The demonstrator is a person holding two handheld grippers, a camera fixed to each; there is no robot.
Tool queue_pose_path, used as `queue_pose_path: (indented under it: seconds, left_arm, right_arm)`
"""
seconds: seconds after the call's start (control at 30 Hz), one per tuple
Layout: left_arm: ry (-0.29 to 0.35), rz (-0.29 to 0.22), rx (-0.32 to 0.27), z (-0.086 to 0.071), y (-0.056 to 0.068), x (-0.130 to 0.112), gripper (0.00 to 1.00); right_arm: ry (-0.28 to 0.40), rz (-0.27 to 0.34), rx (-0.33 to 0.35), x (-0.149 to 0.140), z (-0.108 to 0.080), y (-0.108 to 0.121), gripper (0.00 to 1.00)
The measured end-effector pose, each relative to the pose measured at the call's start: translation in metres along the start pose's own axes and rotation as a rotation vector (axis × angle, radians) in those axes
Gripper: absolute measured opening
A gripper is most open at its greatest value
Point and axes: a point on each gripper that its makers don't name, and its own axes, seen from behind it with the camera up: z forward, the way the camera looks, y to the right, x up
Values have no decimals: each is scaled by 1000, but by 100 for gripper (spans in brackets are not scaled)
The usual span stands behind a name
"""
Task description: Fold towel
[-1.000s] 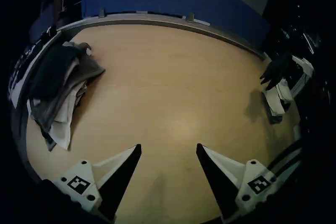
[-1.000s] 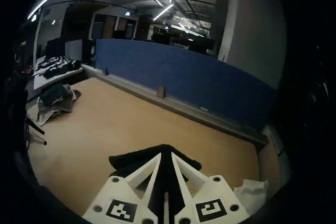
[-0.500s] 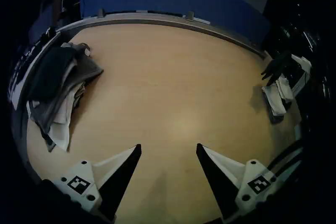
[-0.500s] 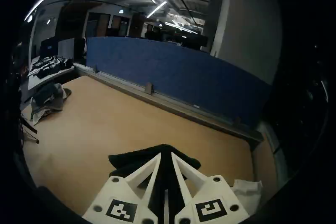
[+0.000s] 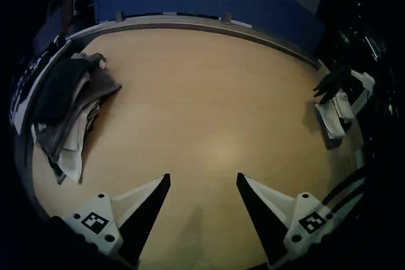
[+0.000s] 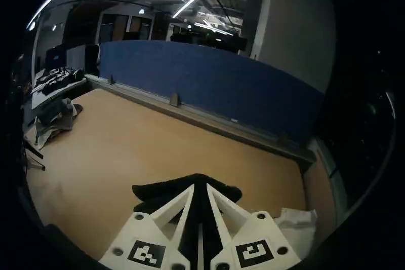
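Much open tabletop (image 5: 202,92) between towel pile (image 5: 66,103) and black towel (image 5: 334,81)

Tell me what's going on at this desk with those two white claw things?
A person is working with a handheld gripper in each hand to fold towels. The right gripper has its jaws shut on a black towel near one end of the wooden table, beside some white cloth. The left gripper hovers over the middle of the table with its jaws wide open, holding nothing. A heap of towels in grey, dark and white waits at the other end. No towel is spread flat yet.
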Motion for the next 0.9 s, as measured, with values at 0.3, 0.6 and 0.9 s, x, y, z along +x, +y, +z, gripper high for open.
queue_pose_path:
  seconds: [0.3, 0.6, 0.9]
  left_arm:
    - [-2, 11, -4, -2, 5, -2, 98]
    - [-7, 31, -8, -2, 11, -4, 98]
    - [-4, 44, -11, -5, 17, -4, 97]
  right_arm:
    - [-87, 69, -48, -70, -34, 8, 2]
    - [-171, 163, -129, -139, -64, 32, 2]
    - [-262, 223, -183, -196, -68, 43, 2]
